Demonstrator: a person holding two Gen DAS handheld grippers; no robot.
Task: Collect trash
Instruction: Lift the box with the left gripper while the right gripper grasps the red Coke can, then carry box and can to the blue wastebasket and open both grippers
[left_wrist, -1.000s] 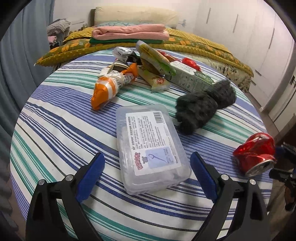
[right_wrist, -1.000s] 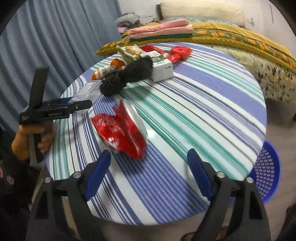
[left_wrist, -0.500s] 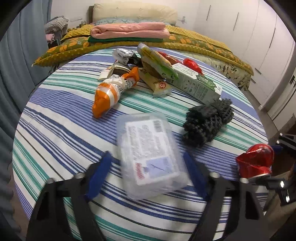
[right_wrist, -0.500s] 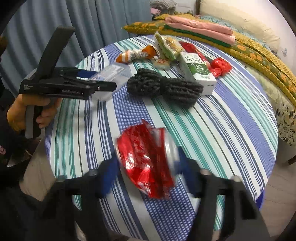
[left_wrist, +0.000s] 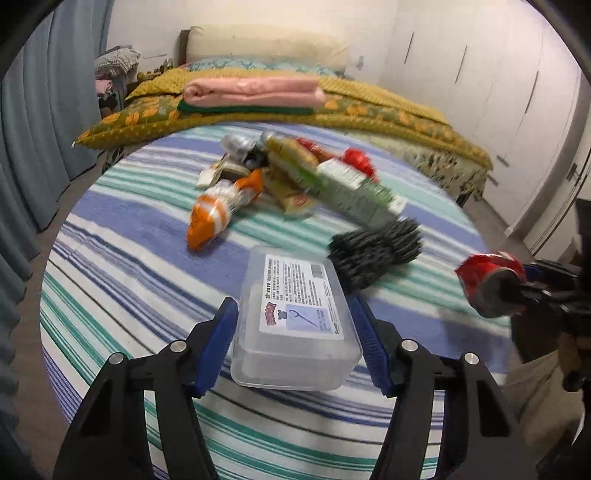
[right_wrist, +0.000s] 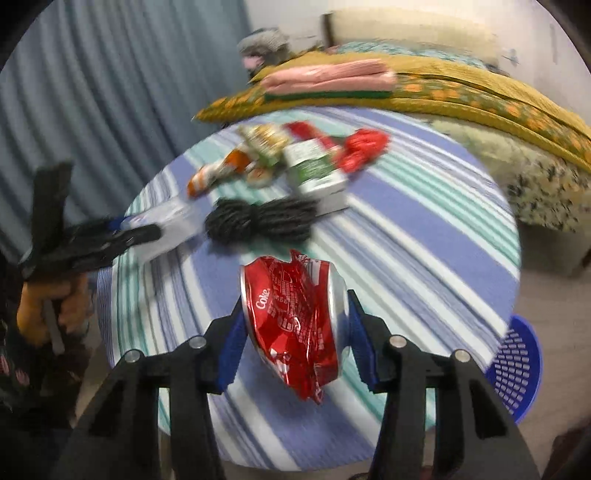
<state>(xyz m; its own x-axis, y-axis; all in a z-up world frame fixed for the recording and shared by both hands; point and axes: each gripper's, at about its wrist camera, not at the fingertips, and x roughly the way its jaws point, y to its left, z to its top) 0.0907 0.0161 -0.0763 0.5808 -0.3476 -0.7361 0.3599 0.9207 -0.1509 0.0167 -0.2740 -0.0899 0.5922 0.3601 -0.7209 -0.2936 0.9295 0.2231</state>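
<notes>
**Both grippers loaded, basket waiting**

The crushed red can (right_wrist: 295, 325), dented and creased, is sitting pinched between the right gripper (right_wrist: 293, 341) pads above the table's near edge. The left gripper (left_wrist: 295, 347) is clamping the clear plastic box (left_wrist: 297, 321), labelled on its lid. Best play: hold both squeezes firm while swinging toward the blue basket (right_wrist: 517, 369), on the floor off the table's right edge.
</notes>
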